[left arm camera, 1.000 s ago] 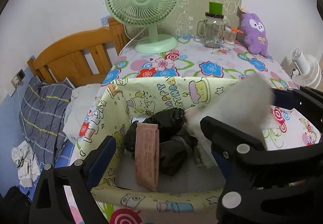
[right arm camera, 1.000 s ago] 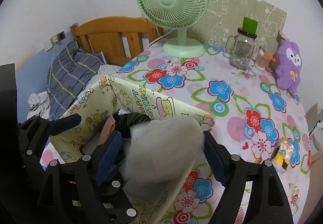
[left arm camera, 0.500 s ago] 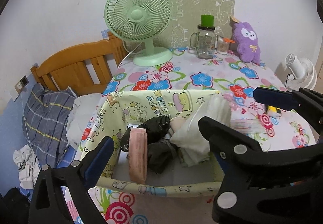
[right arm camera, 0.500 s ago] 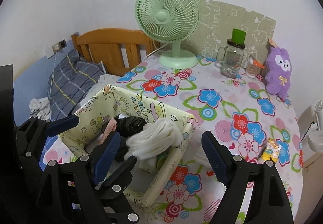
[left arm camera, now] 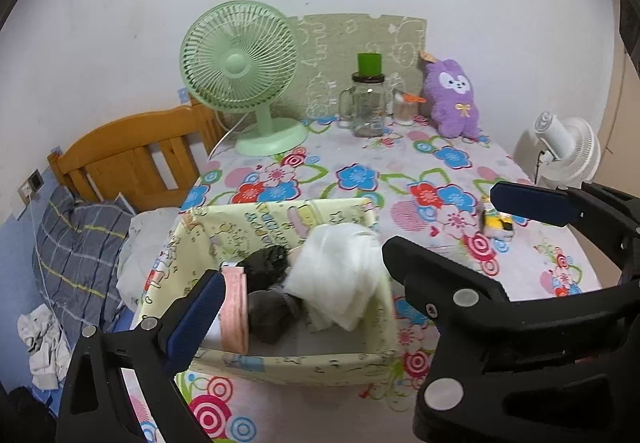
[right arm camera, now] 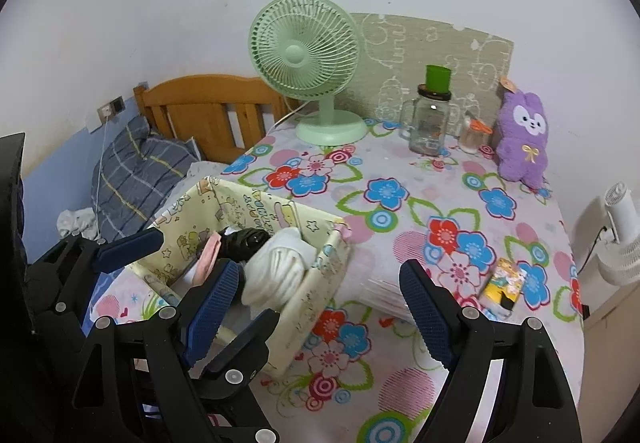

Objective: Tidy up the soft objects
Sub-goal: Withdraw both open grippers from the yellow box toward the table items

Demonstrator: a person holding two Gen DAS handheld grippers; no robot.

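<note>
The table (right arm camera: 400,383), under a flowered cloth, carries everything here. Near its front left corner sits a pale yellow fabric storage bin (right arm camera: 316,295) printed with cartoon figures, its top open. Inside the bin a white folded cloth (left arm camera: 340,275) lies against the right wall, just beside a black bundle (left arm camera: 266,263), a grey soft item (left arm camera: 272,313) below that, and a pink folded piece (left arm camera: 236,307) standing on edge at the left. At the far side of the table stand a green desk fan (right arm camera: 308,63), a purple plush rabbit (right arm camera: 522,135) and a glass mug jar with a green cap (right arm camera: 430,119). A flat white folded stack (right arm camera: 380,291) lies on the table just right of the bin, and a small yellow packet (right arm camera: 504,281) lies further right. The left claw (left arm camera: 296,307) hangs over the bin, spread and holding nothing. The right claw (right arm camera: 316,307) hangs above the bin's right wall, likewise spread wide and empty.
</note>
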